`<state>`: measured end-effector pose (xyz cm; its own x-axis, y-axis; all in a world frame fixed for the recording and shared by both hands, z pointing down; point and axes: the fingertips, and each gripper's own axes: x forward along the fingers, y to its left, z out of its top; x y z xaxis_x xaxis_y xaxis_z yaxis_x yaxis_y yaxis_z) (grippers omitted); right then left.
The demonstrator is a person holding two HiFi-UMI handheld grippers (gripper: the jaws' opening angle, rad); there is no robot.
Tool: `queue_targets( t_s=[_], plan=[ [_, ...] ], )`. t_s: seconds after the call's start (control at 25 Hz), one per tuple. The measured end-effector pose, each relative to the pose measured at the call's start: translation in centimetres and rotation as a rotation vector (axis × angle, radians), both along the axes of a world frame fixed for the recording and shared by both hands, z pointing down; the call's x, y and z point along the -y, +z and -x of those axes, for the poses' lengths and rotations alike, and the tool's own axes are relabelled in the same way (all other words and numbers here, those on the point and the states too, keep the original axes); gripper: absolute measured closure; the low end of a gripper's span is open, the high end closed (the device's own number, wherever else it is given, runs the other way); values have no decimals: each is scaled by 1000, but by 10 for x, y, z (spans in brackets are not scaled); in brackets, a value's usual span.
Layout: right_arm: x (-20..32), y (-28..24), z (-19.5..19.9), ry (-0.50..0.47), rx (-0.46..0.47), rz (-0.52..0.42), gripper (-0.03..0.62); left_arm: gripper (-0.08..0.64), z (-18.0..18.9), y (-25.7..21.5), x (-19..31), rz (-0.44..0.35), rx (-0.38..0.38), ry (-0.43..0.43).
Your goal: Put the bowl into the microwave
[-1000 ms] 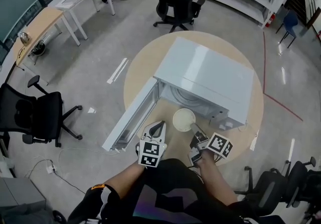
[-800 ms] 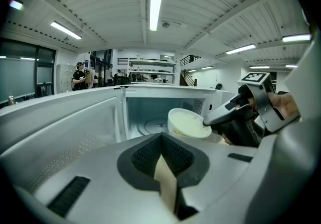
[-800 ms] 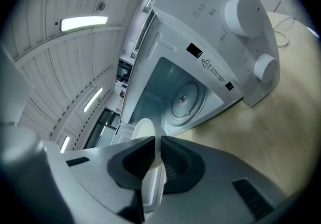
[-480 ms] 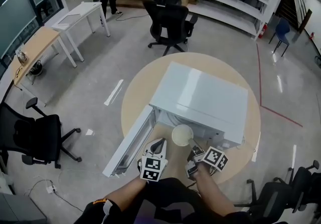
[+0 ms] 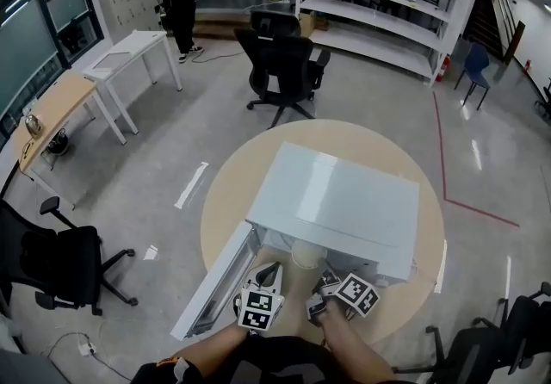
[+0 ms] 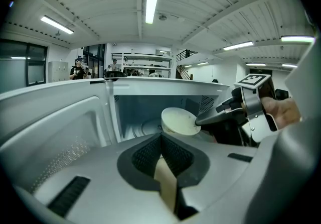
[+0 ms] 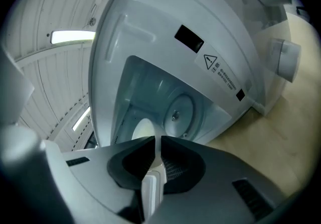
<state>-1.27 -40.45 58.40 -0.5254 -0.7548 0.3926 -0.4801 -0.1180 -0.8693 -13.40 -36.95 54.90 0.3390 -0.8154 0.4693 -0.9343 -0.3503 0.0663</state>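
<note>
Jaws on my right gripper (image 5: 325, 277) are clamped on the rim of the bowl (image 6: 178, 120), whose wall shows as a pale strip between them. The jaws on my left gripper (image 5: 270, 272) are pressed together on nothing and hang low in front of the opening. On the round counter (image 5: 225, 176) the microwave (image 5: 336, 201) sits with its door (image 5: 215, 283) swung wide to my left. A second ago the bowl hung in plain sight in front of the opening. Now, in the head view, most of it has slid under the front edge of the microwave's roof and only part of its rim shows. I take that to mean the carry is nearly done. The bowl is at the mouth of the cavity, in the air, and not yet down on the turntable (image 7: 175, 112) behind it. What is left, I judge, is a short push inward, a lowering and a release. The bowl is round, so it has no long axis across its rim. Its own axis, base to mouth, is tilted, not upright. In the left gripper view its mouth tips up and toward my left side, so I can see into its pale inside. My right jaws hold the rim on the side nearest my right hand.
</note>
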Motion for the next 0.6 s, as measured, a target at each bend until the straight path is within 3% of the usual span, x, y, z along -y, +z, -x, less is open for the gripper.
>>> queue_targets(
  t_s=[0.6],
  plan=[
    [47,29,-11,130,-4,18,543,514,-14,26,51,69,-7,43]
  ],
)
